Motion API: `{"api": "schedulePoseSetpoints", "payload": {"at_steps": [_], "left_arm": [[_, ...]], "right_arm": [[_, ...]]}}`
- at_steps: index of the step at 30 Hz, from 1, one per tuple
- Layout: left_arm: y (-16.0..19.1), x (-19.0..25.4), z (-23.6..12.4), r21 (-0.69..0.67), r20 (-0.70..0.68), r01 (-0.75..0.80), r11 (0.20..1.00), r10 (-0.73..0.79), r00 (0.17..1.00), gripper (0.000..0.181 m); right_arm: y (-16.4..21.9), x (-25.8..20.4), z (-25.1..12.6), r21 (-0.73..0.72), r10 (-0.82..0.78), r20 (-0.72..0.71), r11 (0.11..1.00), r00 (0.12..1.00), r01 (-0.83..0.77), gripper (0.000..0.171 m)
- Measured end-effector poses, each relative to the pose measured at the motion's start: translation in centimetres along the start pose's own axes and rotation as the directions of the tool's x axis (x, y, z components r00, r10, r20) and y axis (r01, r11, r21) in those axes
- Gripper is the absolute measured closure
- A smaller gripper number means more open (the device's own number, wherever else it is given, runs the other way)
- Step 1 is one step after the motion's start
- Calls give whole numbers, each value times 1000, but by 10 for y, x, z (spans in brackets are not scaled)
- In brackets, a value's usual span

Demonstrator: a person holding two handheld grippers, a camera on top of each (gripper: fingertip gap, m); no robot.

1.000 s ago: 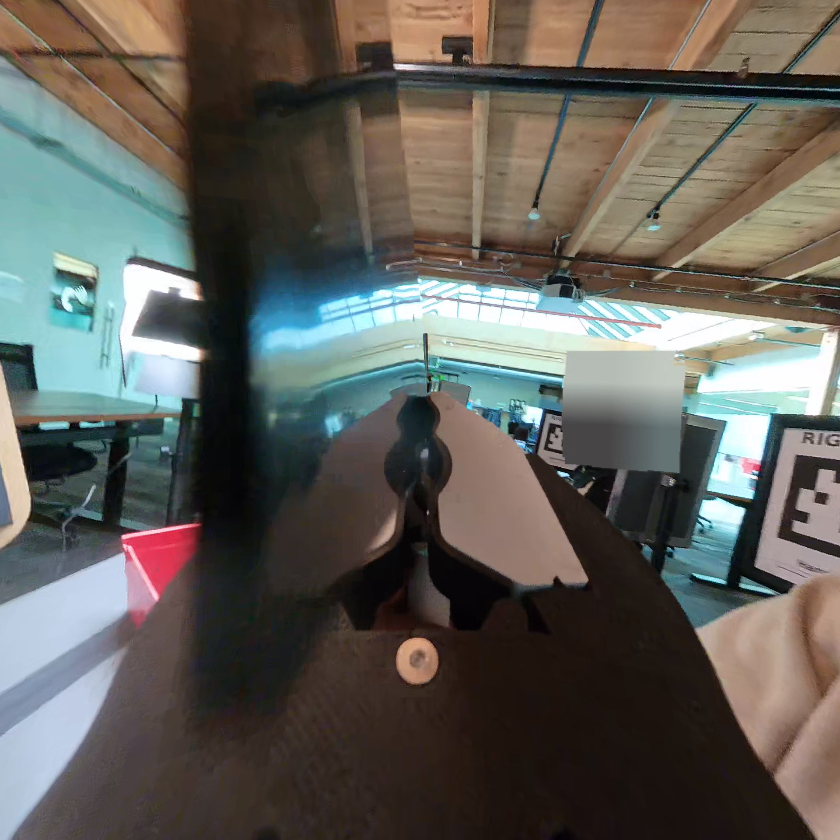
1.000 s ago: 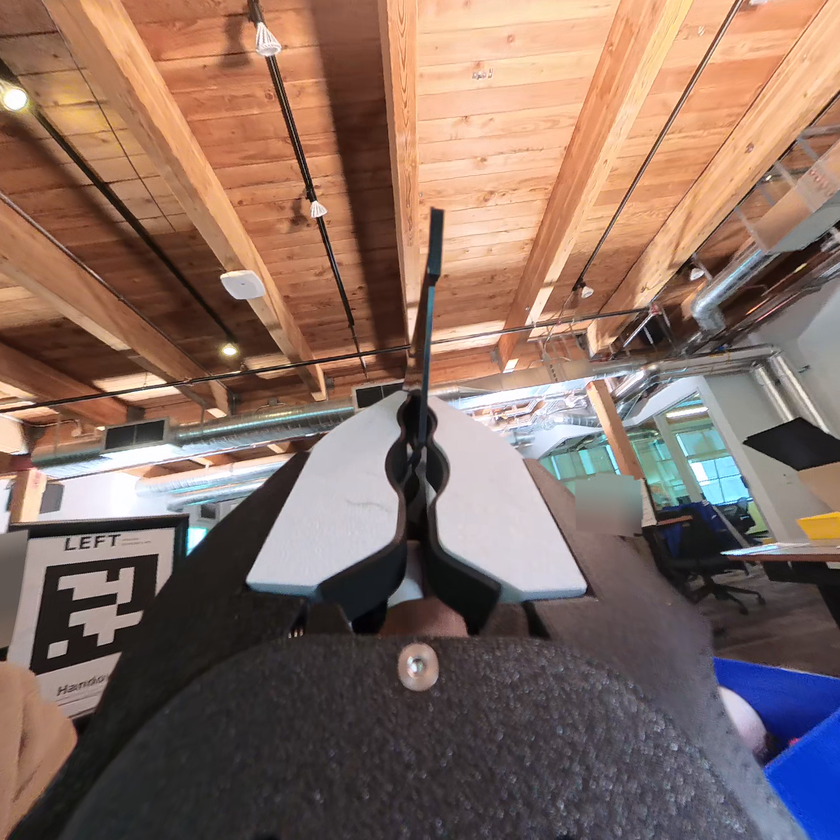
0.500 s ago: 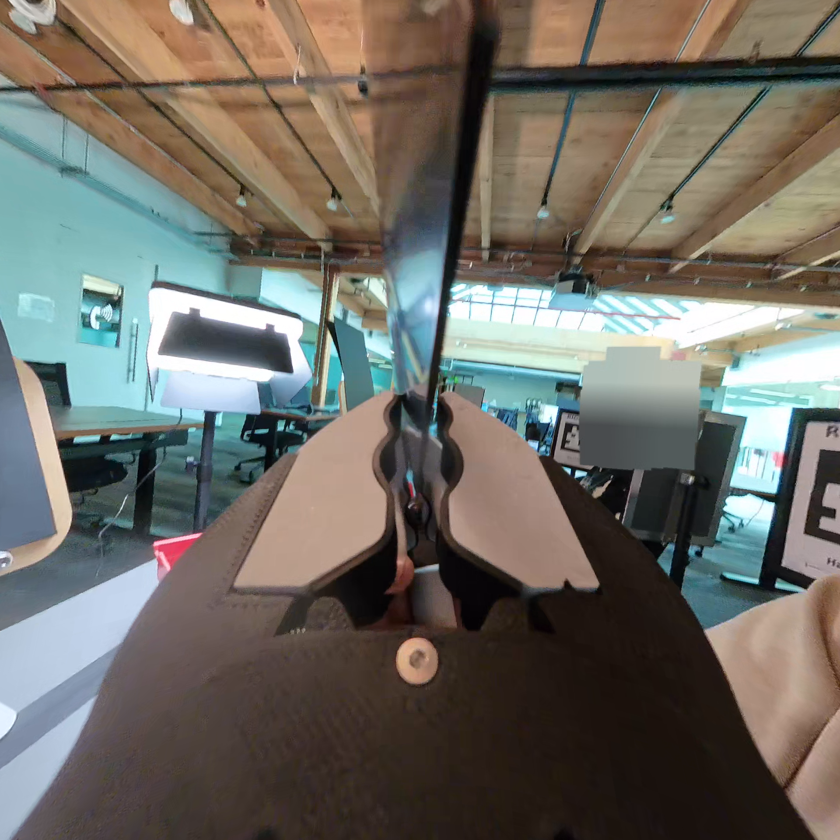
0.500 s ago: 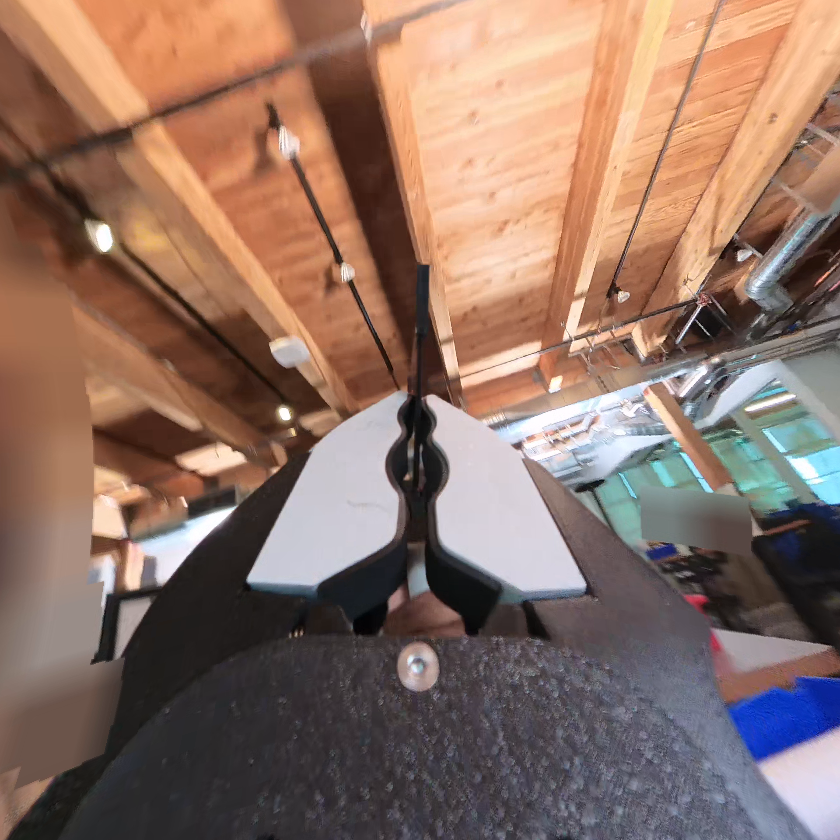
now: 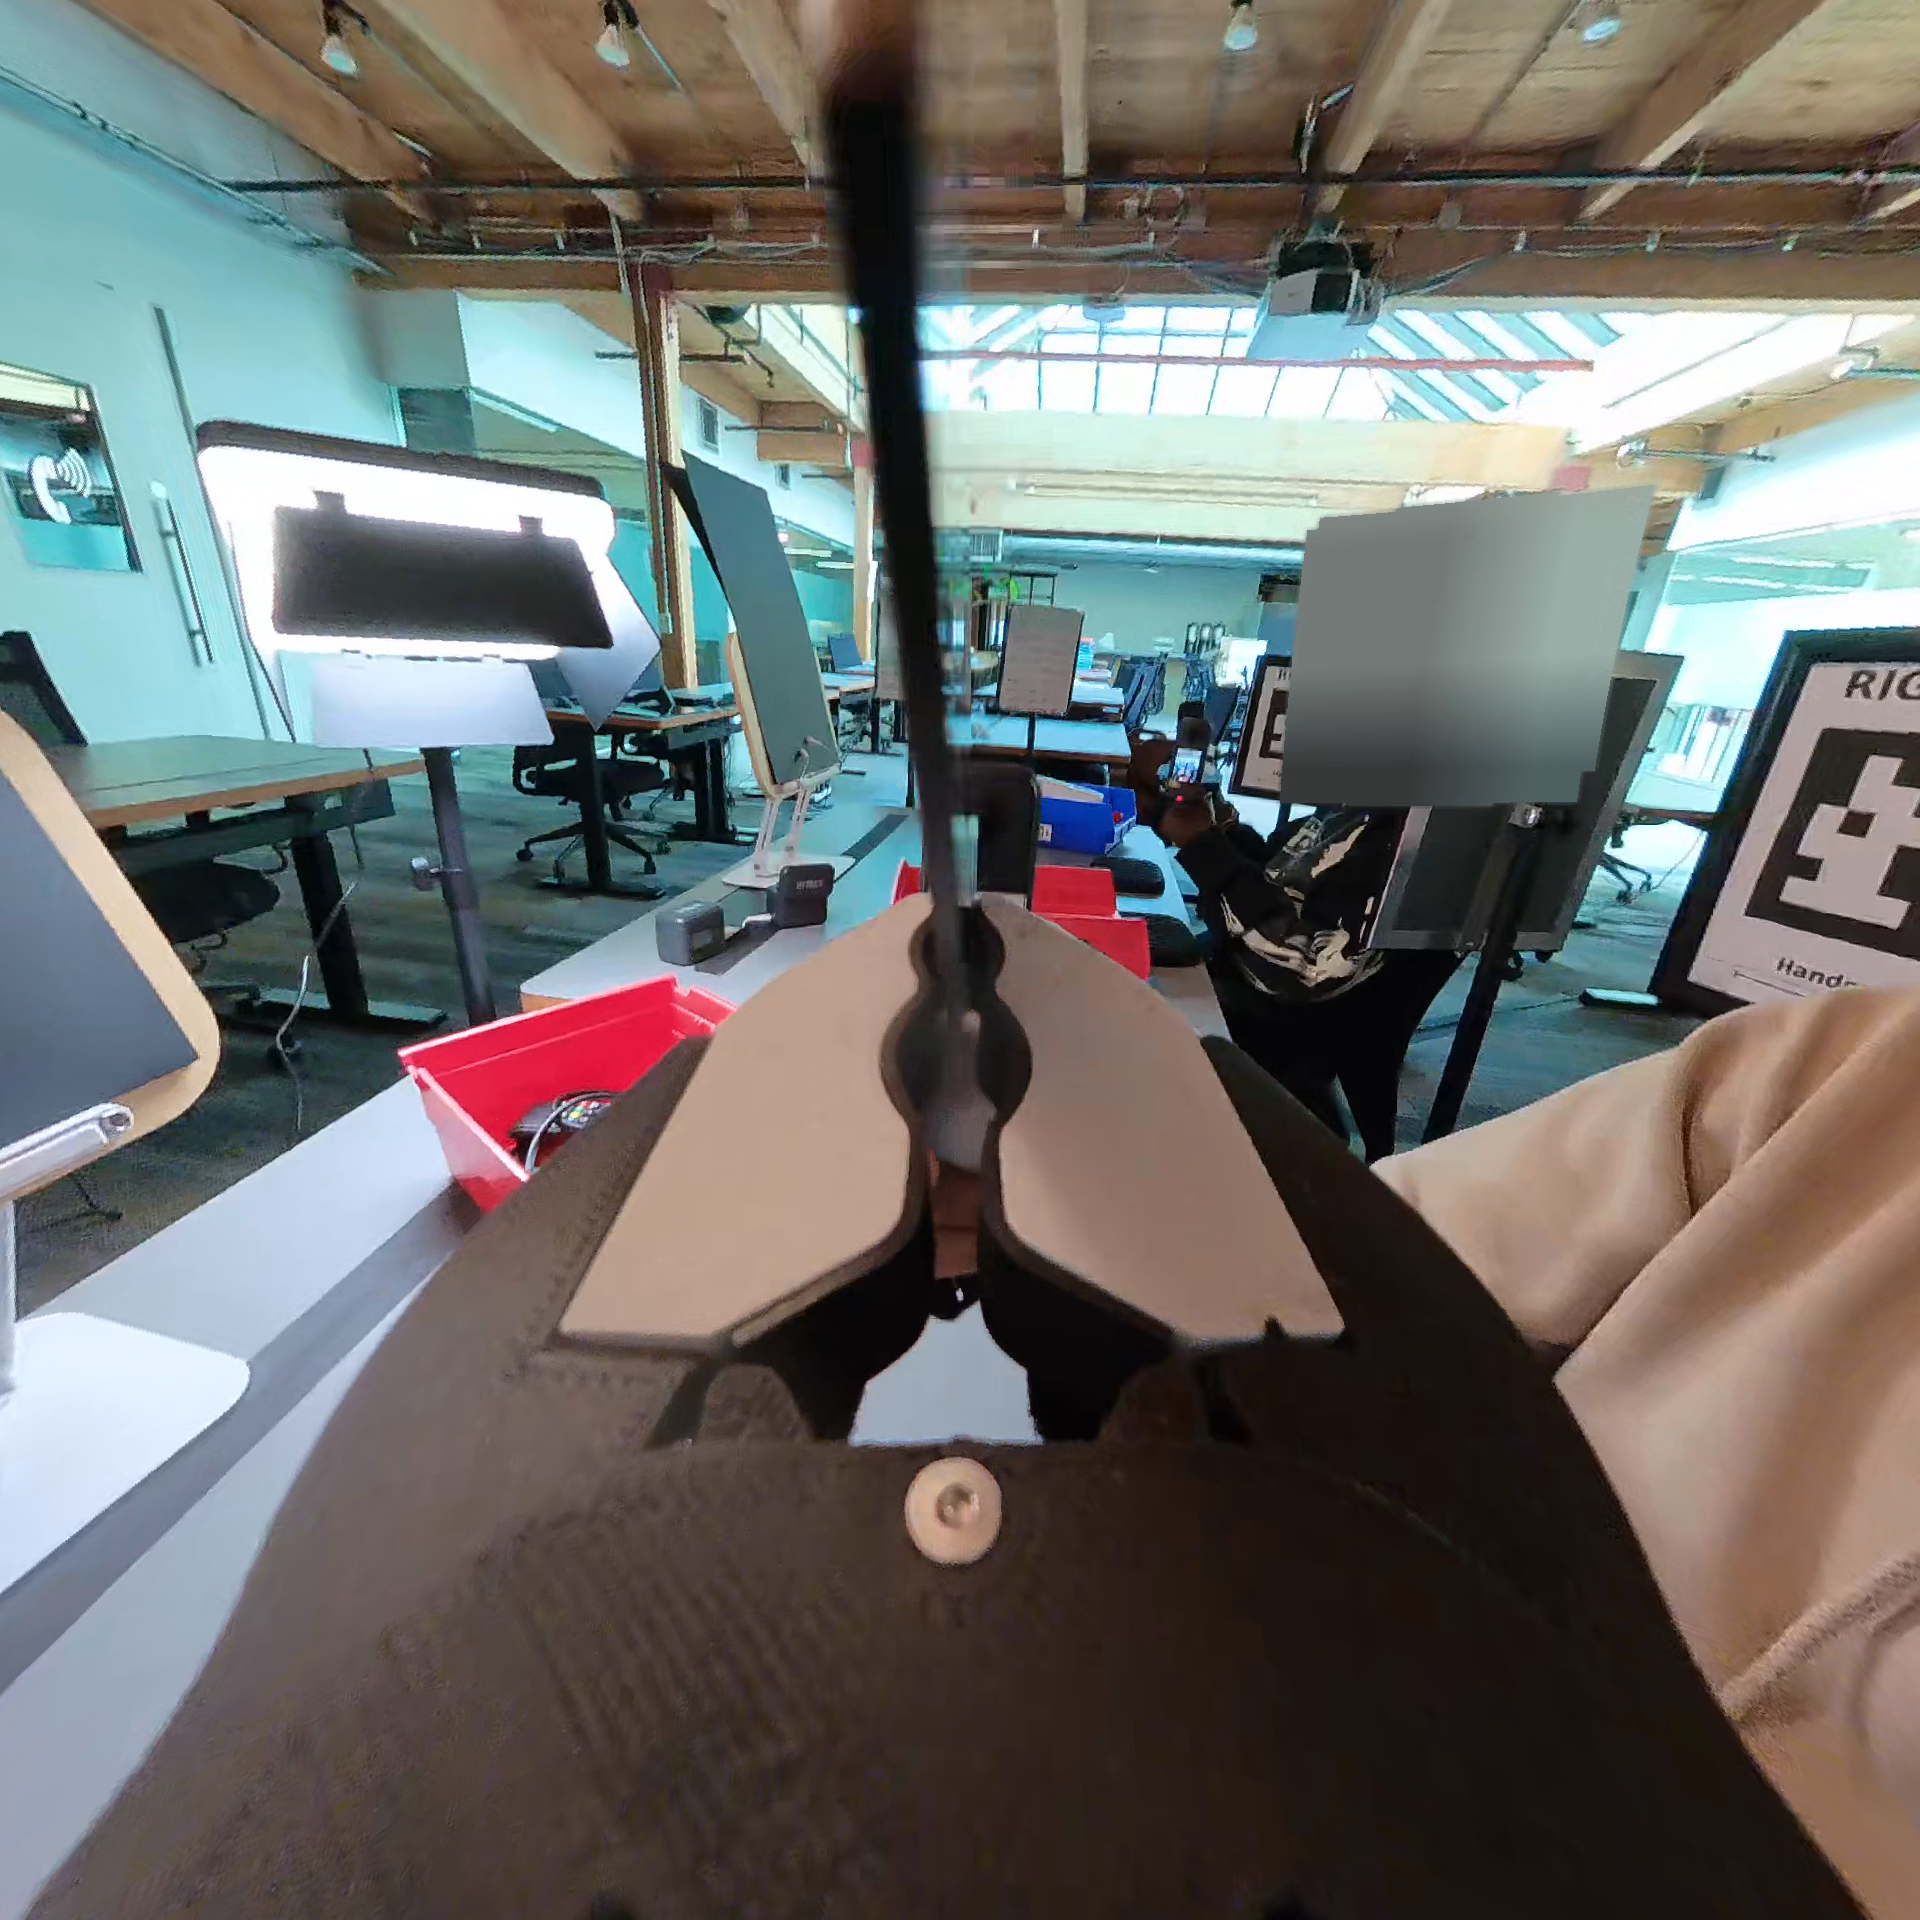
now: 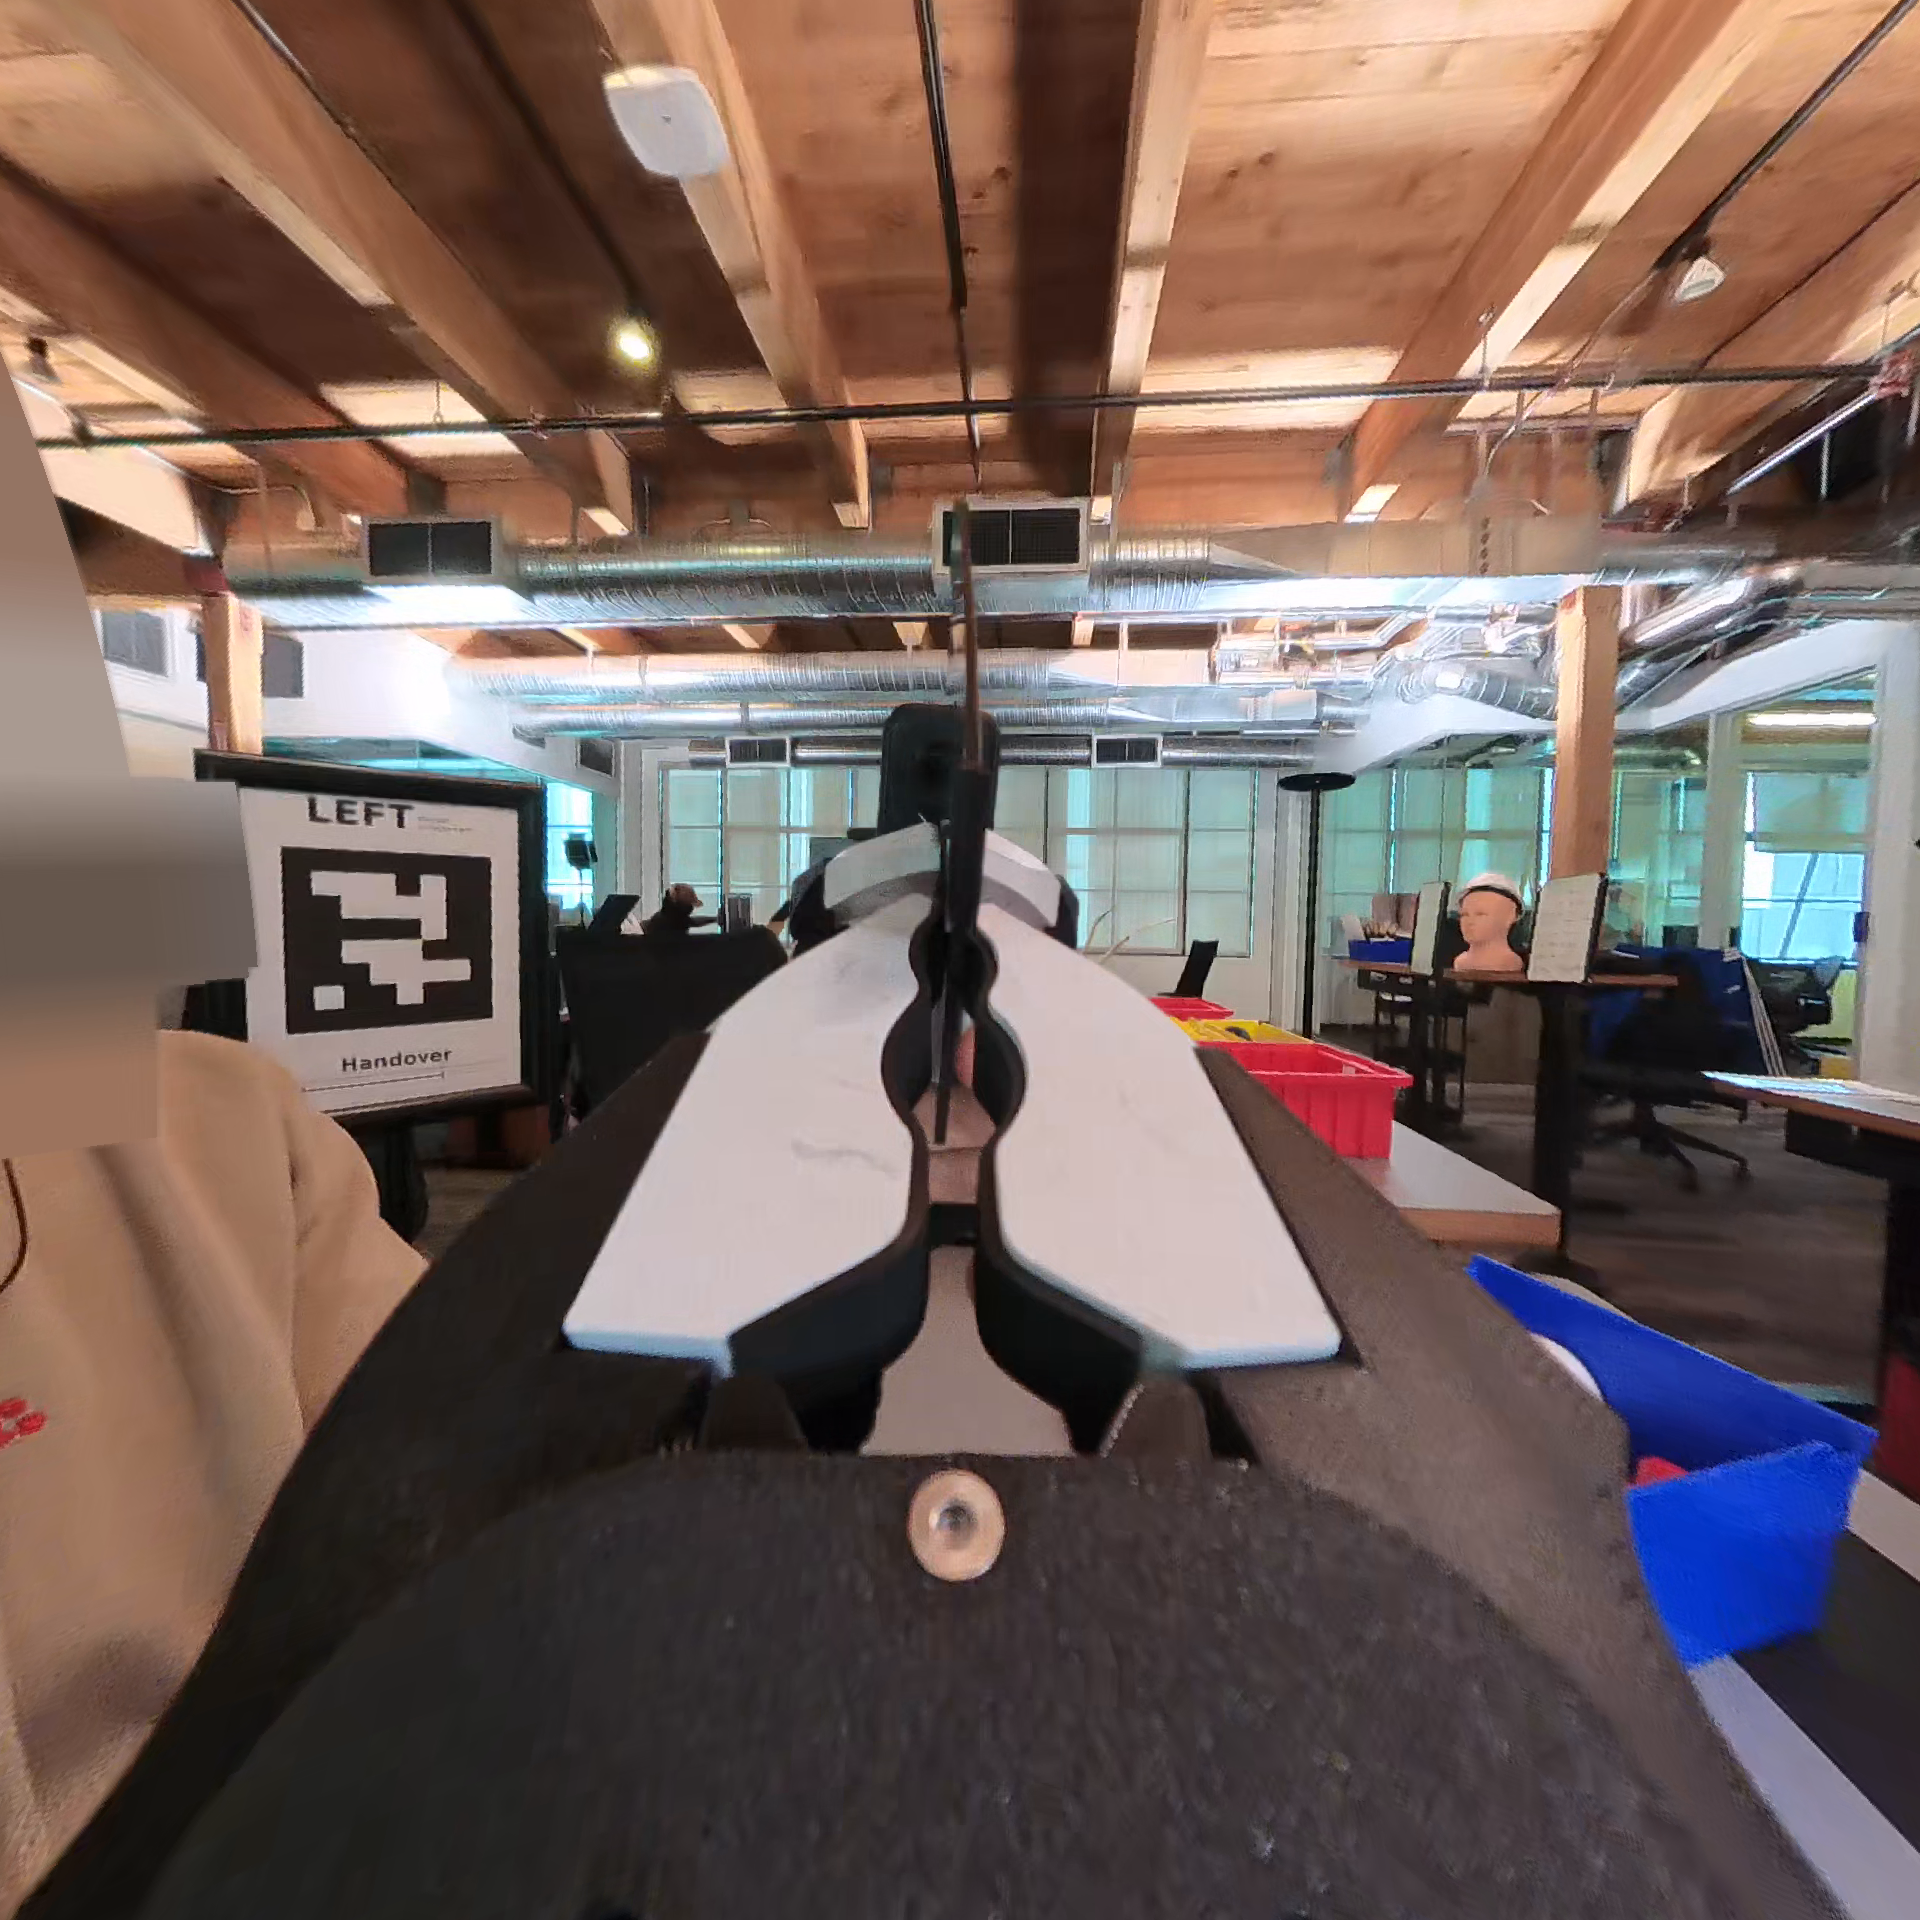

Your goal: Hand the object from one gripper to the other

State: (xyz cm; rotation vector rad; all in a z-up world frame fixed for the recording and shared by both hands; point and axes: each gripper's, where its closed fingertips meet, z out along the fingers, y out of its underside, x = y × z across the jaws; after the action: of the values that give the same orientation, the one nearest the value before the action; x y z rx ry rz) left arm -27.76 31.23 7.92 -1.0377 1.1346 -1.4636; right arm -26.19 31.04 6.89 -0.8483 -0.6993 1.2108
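1. The left gripper (image 5: 956, 925) is clamping a thin dark flat object (image 5: 894, 499), seen edge-on, between its 2 pale fingers (image 5: 790, 1122); the object is running upward from the tips toward the wooden ceiling, and its upper part is blurred.
2. The right gripper (image 6: 961, 914) is pinching the same thin dark object (image 6: 966, 748) between its 2 white fingers (image 6: 1122, 1164), with the edge poking up just past the tips.
3. In the right wrist view, the other gripper is showing as a black and white shape just beyond the tips, touching the object from the far side.
4. A red bin (image 5: 540, 1060) is sitting on the grey table (image 5: 187, 1351) to the left, and a blue bin (image 6: 1714, 1496) is lying at the lower right.
5. A beige sleeve (image 5: 1714, 1299) is filling the right edge of the left wrist view.
6. A framed marker board (image 6: 390, 925) is standing behind the person's beige shoulder.
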Motion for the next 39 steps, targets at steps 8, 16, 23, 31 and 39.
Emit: {"api": "schedulePoseSetpoints", "payload": {"at_steps": [8,16,23,31,39], "left_arm": [[4,-9,27,106,79,-92,990,84,993,177],[4,-10,7,20,44,-10,1000,9,999,179],[-8,-9,6,128,44,-37,991,31,999,176],[5,-12,17,69,42,-8,998,5,999,179],[41,1,6,-210,-79,-11,978,-6,997,179]], "right_arm": [[-20,13,-9,403,218,-9,894,976,-196,170],[-17,10,-5,188,82,-56,980,995,-70,158],[-20,8,-4,248,66,-76,968,995,-45,169],[-13,15,-4,325,203,-36,928,979,-181,170],[-5,0,0,-62,-108,-62,993,992,105,156]]}}
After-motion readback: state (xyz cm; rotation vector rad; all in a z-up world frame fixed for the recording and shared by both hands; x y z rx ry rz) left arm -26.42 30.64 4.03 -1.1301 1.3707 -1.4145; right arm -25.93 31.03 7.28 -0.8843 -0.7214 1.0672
